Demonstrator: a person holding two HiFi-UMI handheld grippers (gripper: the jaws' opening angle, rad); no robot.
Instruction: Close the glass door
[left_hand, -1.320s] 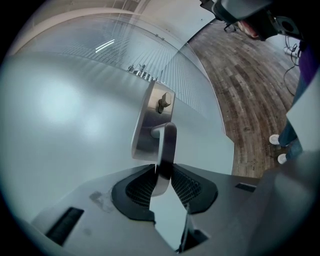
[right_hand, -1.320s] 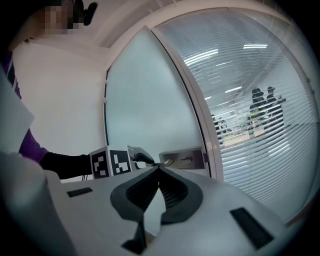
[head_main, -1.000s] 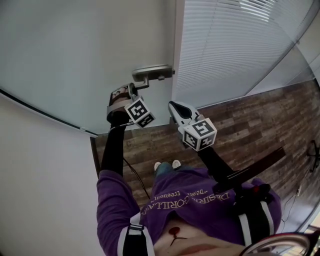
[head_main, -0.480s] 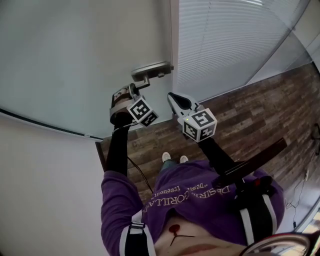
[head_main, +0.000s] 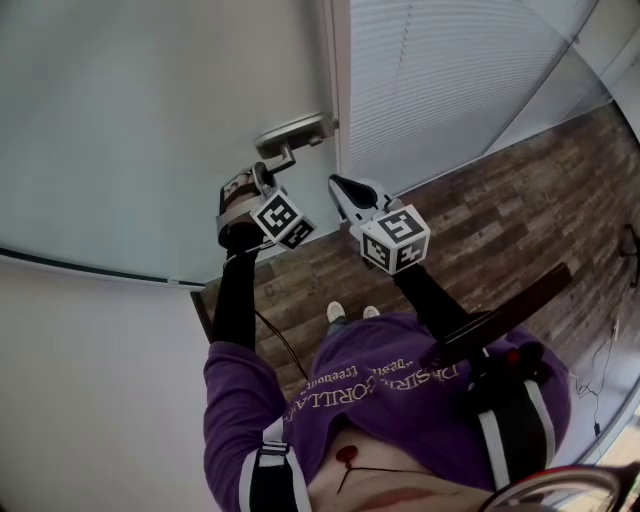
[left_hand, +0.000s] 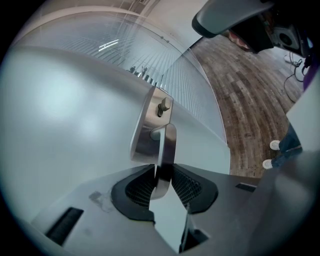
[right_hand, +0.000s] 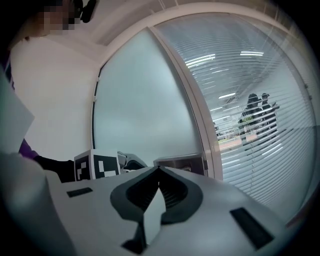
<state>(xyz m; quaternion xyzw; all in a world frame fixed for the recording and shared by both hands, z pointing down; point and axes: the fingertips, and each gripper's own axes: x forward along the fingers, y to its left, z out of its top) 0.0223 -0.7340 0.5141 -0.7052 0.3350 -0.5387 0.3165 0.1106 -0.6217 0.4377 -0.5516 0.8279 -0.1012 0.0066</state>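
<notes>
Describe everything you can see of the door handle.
The door handle is a flat lever of brushed silver metal on a rectangular metal backplate with a small thumb-turn. It is mounted near the free edge of the frosted glass door. The left gripper has its jaws closed on the lever's end, pressing both its sides. Nothing else touches it.

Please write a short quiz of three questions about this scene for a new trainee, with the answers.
1. True or false: the left gripper has its jaws shut on the door handle.
2. The right gripper holds: A) the handle, B) nothing, C) a cloth.
3. What hangs beside the glass door, on its handle side?
Key: 1 true; 2 B; 3 slatted blinds.
</notes>
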